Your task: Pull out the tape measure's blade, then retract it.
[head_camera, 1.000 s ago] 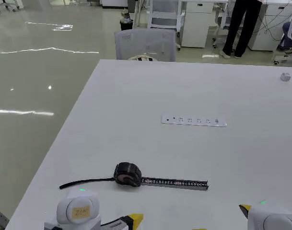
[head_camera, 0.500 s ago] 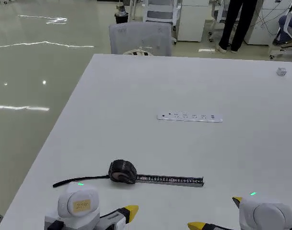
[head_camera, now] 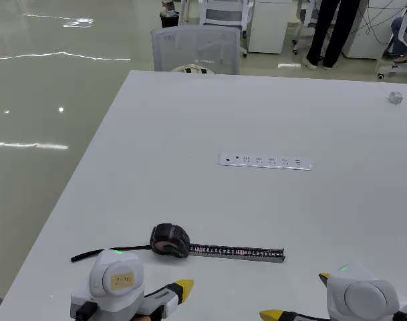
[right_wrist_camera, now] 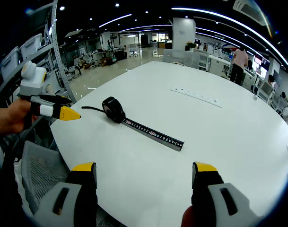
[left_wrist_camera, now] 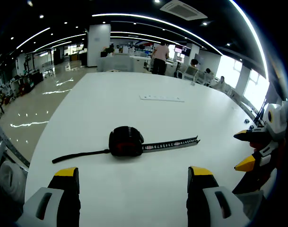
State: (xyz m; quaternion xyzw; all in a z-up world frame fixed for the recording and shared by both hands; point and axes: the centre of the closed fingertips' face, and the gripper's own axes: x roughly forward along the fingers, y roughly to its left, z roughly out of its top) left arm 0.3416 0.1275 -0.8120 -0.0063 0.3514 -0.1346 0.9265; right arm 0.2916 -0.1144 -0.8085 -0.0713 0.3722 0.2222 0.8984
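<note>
- Tape measure [head_camera: 170, 240]: rounded black case lying on the matte white table [head_camera: 190, 134], near the person's edge. Its flat dark blade [head_camera: 236, 253] with printed marks is out to the right, and a thin black strap [head_camera: 99, 253] trails left.
- Left gripper [left_wrist_camera: 132, 172]: yellow-tipped jaws wide apart, nothing held, short of the case.
- Right gripper [right_wrist_camera: 146, 167]: jaws wide apart, empty, short of the blade's end.
- Flat white power strip [head_camera: 264, 162] lies farther back.

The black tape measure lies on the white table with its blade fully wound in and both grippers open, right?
Not wound in: the head view shows the blade lying pulled out from the tape measure on the table. The rest is right.
</note>
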